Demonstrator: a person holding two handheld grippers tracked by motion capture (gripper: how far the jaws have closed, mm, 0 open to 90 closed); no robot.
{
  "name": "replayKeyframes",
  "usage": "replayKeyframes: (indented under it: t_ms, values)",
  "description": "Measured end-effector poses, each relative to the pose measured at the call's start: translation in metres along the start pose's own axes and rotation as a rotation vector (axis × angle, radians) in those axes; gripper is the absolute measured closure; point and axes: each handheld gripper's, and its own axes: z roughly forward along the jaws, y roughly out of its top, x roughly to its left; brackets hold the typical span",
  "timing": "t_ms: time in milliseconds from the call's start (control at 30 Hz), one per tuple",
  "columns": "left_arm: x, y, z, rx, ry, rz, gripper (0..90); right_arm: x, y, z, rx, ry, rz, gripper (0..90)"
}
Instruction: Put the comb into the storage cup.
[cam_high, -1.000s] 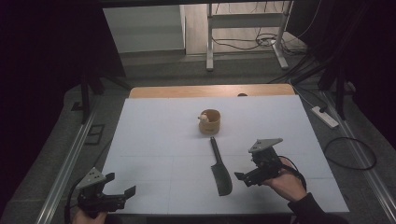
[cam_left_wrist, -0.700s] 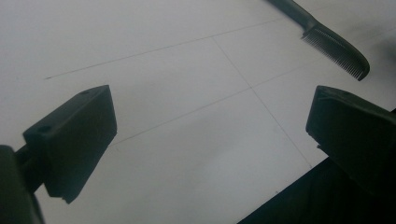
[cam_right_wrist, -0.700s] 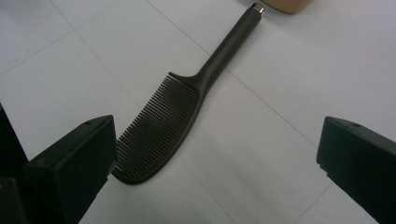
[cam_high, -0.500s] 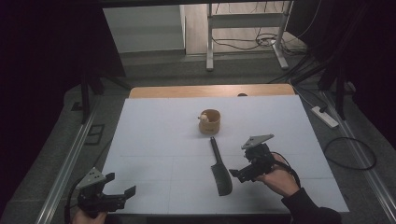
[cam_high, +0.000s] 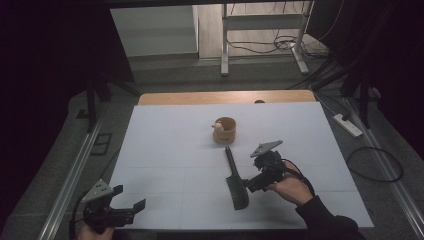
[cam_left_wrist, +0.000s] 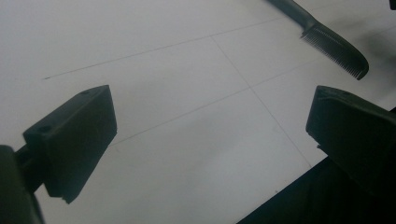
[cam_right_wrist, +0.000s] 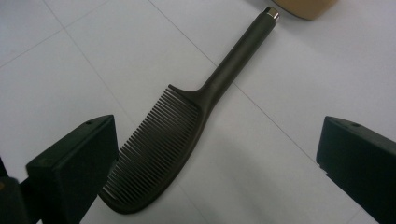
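Observation:
A black comb (cam_high: 235, 180) lies flat on the white table (cam_high: 165, 145), handle toward the far side and teeth facing left; it also shows as the comb (cam_right_wrist: 182, 126) and the comb (cam_left_wrist: 334, 44). My right gripper (cam_high: 251, 184) hovers just right of its toothed head, open, with the comb between and ahead of its jaws. Beyond the handle tip stands a small tan wooden cup (cam_high: 224, 130) holding a pale object. At the front left corner my left gripper (cam_high: 131, 198) is open and empty above bare table.
A wooden strip (cam_high: 225, 96) borders the table's far edge. Metal rails run along both sides, and a power strip (cam_high: 347, 125) with cables lies on the floor at right. A desk frame (cam_high: 260, 35) stands beyond.
My right gripper has moved left toward the comb's head. The left gripper has stayed still.

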Motion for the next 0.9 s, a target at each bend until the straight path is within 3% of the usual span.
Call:
replayKeyframes:
  t_ms: [900]
  values:
    - [0.0,0.0,0.0,0.004,-0.004,0.004,2.4,0.004,0.037,0.025,0.061,0.022,-0.026,0.0]
